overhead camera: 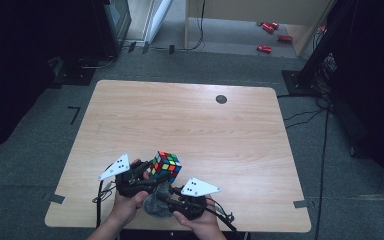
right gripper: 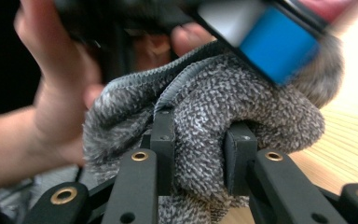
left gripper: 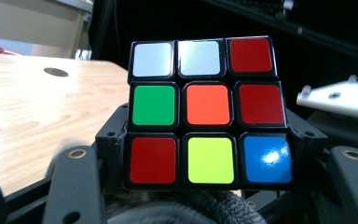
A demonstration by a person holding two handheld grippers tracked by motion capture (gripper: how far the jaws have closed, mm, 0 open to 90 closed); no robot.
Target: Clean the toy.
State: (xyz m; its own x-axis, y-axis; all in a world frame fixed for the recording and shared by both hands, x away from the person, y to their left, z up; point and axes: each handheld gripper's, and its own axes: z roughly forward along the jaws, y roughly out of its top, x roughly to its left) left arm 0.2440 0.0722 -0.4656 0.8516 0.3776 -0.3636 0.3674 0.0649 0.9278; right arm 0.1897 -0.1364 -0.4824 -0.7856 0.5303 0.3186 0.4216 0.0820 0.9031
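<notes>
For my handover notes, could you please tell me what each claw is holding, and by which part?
The left claw grips the puzzle cube by its two opposite side faces. The right claw pinches a bunched fold of the grey cloth, beneath the cube.

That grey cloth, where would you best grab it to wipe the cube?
At a bunched fold, as the right claw does: the grey cloth is soft and crumpled, so pinch a thick ridge from below, leaving the rest free against the cube, which the left claw holds.
</notes>
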